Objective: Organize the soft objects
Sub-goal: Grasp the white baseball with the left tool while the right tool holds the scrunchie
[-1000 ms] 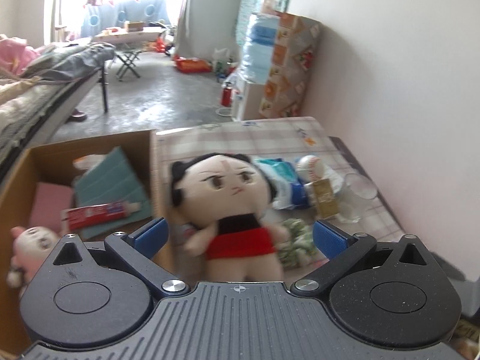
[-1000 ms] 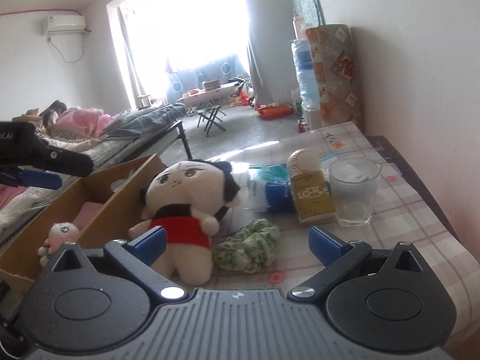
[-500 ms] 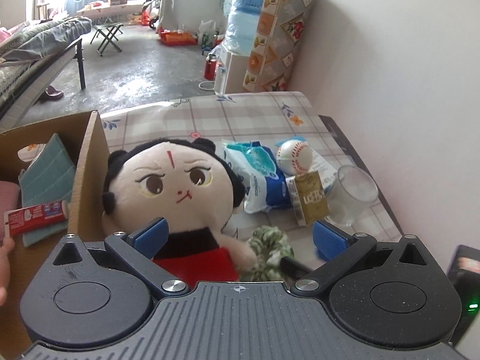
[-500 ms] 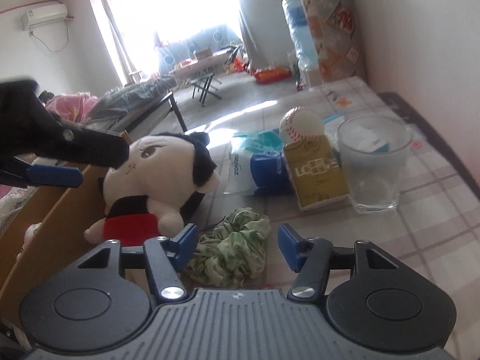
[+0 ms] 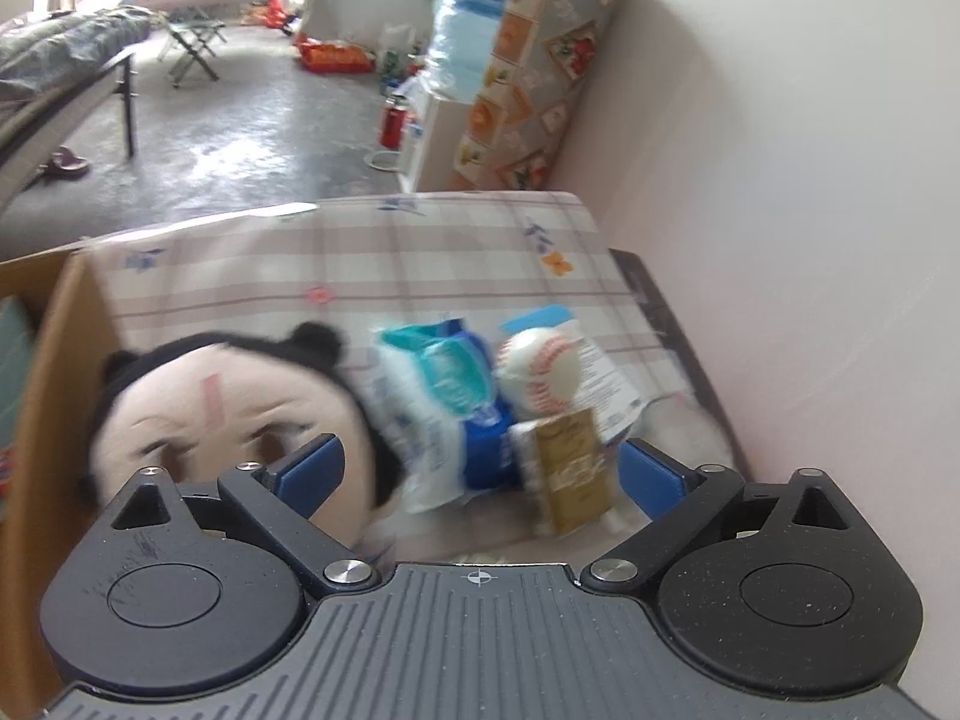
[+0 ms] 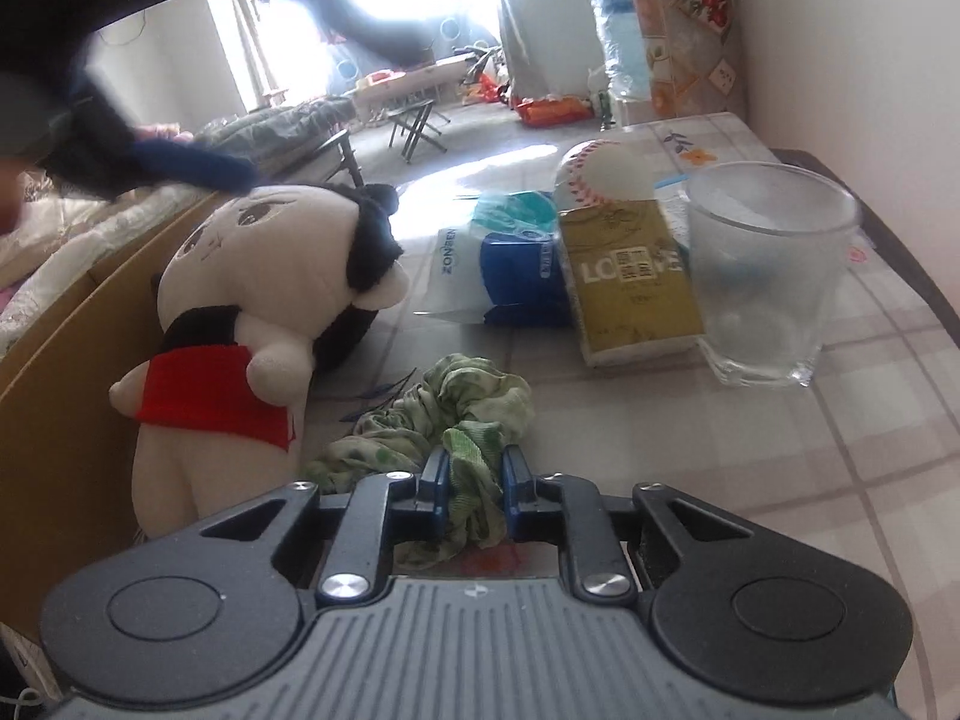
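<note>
A plush doll [image 5: 228,396] with black hair and a red skirt leans against the cardboard box [image 5: 54,360] on the checked table. My left gripper [image 5: 480,465] hovers wide over the doll's head and the items beside it. Its jaws are closing slightly and its pads touch nothing. In the right wrist view the doll [image 6: 264,252] stands at the left, with a blurred blue left finger [image 6: 192,165] just above its head. My right gripper [image 6: 475,468] is closing, its pads pinching a fold of the green scrunchie [image 6: 456,402] on the table.
A blue tissue pack [image 6: 510,264], a gold box [image 6: 630,282], a baseball [image 6: 606,171] and an empty glass [image 6: 768,276] stand behind the scrunchie. The cardboard box wall [image 6: 60,372] runs along the left. A wall borders the table [image 6: 840,450] on the right.
The right gripper sank onto the scrunchie and went from wide open to pinching it. The left gripper moved right and closer over the doll's head, away from the box.
</note>
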`<action>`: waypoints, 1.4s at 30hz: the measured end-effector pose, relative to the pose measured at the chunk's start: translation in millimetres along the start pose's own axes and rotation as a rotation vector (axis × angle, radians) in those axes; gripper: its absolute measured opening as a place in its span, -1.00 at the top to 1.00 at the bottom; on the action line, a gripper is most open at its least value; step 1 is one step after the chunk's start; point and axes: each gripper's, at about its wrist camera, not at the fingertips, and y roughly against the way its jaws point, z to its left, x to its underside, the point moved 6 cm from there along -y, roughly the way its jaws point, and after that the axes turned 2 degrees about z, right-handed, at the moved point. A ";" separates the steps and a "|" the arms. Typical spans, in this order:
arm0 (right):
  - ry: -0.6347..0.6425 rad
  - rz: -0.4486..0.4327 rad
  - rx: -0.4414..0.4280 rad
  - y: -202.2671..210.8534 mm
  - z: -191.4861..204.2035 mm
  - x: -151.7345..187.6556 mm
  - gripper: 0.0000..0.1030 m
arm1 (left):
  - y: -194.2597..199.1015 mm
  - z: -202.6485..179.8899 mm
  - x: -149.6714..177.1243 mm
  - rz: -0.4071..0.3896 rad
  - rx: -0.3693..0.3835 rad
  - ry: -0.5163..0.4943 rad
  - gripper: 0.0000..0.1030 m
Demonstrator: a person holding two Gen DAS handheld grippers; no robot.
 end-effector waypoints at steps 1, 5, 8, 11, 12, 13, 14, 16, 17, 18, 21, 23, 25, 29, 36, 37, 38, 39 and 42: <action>-0.013 -0.008 -0.003 3.0 -2.6 0.4 0.66 | -6.0 -5.0 -4.2 0.006 0.015 -0.004 -0.91; -0.045 -0.024 -0.006 9.8 -11.0 0.7 0.66 | -39.8 -21.8 -19.3 0.050 0.050 0.002 -0.91; -0.049 -0.023 -0.012 11.1 -12.7 0.9 0.66 | -72.2 -29.1 -32.3 0.080 0.023 -0.015 -0.91; -0.044 -0.023 -0.013 10.5 -12.8 0.4 0.66 | -105.9 -31.3 -43.3 0.120 -0.022 -0.018 -0.88; -0.045 -0.025 -0.016 10.6 -12.9 0.1 0.66 | -114.4 -29.9 -45.4 0.135 -0.031 -0.009 -0.82; -0.048 -0.026 -0.019 11.2 -13.3 0.0 0.66 | -123.8 -29.8 -47.4 0.149 -0.041 -0.004 -0.82; -0.050 -0.027 -0.021 11.5 -13.6 -0.1 0.66 | -130.7 -28.9 -48.4 0.159 -0.052 -0.004 -0.82; -0.056 -0.026 -0.024 10.9 -14.2 -0.2 0.66 | -140.9 -28.8 -49.5 0.169 -0.063 -0.014 -0.79; -0.058 -0.025 -0.026 11.0 -14.8 -0.2 0.66 | -144.3 -29.3 -50.3 0.165 -0.061 -0.017 -0.78; -0.059 -0.024 -0.028 11.0 -15.4 -0.2 0.66 | -146.8 -29.8 -51.0 0.164 -0.062 -0.020 -0.76; -0.063 -0.022 -0.029 10.3 -15.9 -0.2 0.66 | -151.2 -32.2 -52.0 0.172 -0.047 -0.013 -0.75; -0.065 -0.021 -0.030 10.3 -16.0 -0.2 0.66 | -153.0 -32.9 -52.7 0.174 -0.044 -0.013 -0.73; -0.062 -0.020 -0.028 9.7 -15.4 -0.4 0.66 | -153.3 -32.5 -54.0 0.180 -0.035 -0.002 -0.73; -0.063 -0.018 -0.029 9.4 -15.1 -0.2 0.66 | -160.2 -32.7 -56.4 0.208 0.008 0.036 -0.72; -0.064 -0.019 -0.032 10.1 -14.8 -0.4 0.66 | -169.9 -37.4 -54.5 0.230 -0.002 0.015 -0.41; -0.066 -0.019 -0.033 10.4 -14.8 -0.4 0.66 | -170.5 -37.7 -54.2 0.230 -0.009 0.014 -0.29; -0.067 -0.020 -0.034 10.5 -14.8 -0.5 0.66 | -170.8 -38.9 -53.7 0.230 -0.017 0.004 -0.20; -0.068 -0.020 -0.035 10.5 -15.0 -0.6 0.66 | -171.4 -40.7 -53.2 0.233 -0.020 -0.008 -0.15; -0.077 -0.019 -0.043 10.0 -16.5 -0.8 0.66 | -171.0 -42.0 -51.5 0.244 0.002 0.008 -0.13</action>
